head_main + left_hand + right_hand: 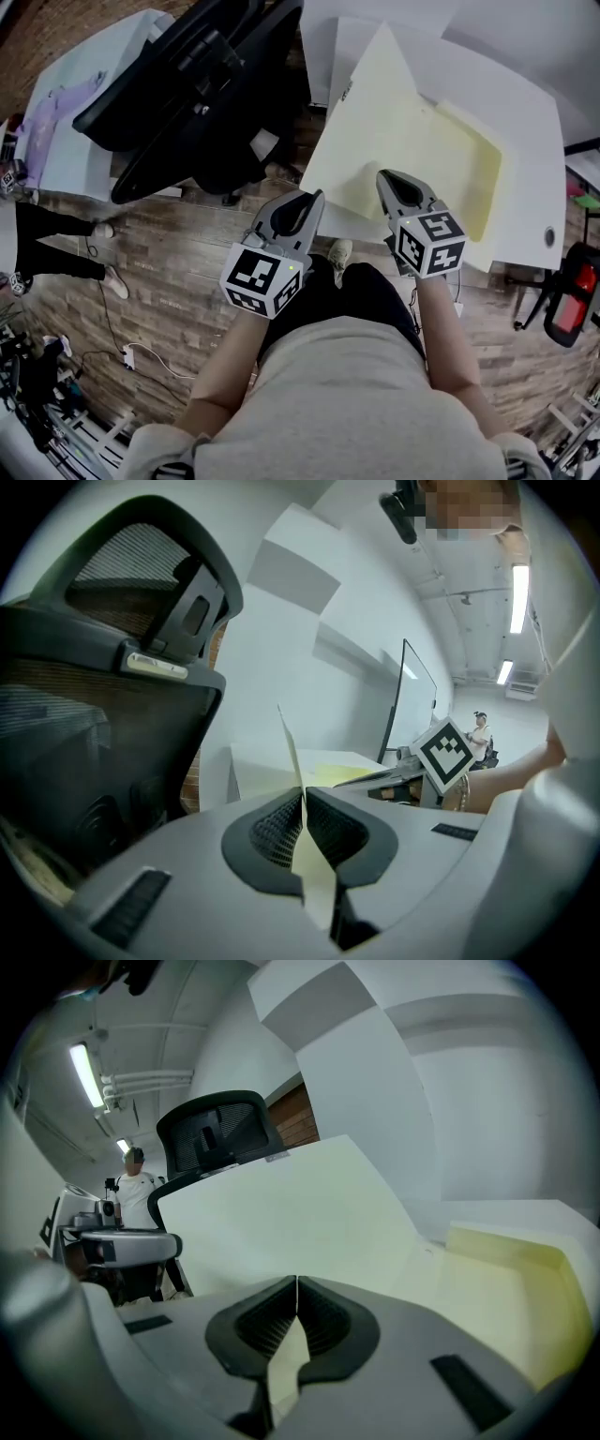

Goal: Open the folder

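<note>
A pale yellow folder (441, 150) lies partly open on the white table (530, 84), its cover (375, 103) raised like a slanted sheet. My left gripper (315, 199) is at the cover's near left edge and is shut on it. In the left gripper view the thin sheet (287, 738) runs edge-on into the left gripper (303, 795). My right gripper (384, 176) is shut on the folder's near edge. The right gripper view has the cover (281, 1208) rising to the left of the right gripper (296, 1282) and the inner pocket (511, 1260) to its right.
A black office chair (202, 84) stands left of the table, close to the left gripper. A person (137, 1190) stands far behind the chair, and someone's legs (56, 246) show at the left. A red-and-black object (574, 302) sits at the right edge. Wooden floor (159, 244) lies below.
</note>
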`<act>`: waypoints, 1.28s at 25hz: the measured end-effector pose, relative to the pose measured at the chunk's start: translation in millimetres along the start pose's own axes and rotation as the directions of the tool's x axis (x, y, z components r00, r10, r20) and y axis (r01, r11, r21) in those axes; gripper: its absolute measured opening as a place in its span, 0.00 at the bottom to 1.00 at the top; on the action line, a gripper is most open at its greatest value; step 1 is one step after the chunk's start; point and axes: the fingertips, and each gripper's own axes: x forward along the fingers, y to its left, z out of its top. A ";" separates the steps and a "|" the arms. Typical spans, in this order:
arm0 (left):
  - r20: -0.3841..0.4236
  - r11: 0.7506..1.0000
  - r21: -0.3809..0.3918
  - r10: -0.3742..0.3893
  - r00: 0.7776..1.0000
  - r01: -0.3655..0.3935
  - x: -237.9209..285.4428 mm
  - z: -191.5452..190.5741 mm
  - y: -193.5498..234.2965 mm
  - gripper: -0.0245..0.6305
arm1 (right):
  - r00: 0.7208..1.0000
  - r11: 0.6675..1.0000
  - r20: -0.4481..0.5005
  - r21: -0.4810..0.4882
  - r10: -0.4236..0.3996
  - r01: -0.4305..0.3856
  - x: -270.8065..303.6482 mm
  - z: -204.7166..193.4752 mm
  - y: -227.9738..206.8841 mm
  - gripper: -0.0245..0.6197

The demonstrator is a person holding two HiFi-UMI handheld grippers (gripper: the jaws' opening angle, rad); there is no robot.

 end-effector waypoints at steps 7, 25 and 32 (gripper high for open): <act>-0.017 0.997 -0.070 0.039 0.999 -0.040 1.0 -11.9 21.5 0.08 | 0.999 0.999 -0.028 -0.027 0.030 -0.031 18.5 2.9 10.9 0.07; -0.095 0.977 -0.132 0.155 0.983 -0.167 10.2 -52.5 66.6 0.10 | 0.990 0.994 -0.127 -0.076 0.065 -0.075 51.0 -8.0 24.2 0.07; -0.139 0.969 -0.158 0.169 0.976 -0.190 15.1 -72.7 78.6 0.11 | 0.991 0.995 -0.123 -0.080 0.052 -0.062 47.6 -9.0 23.9 0.07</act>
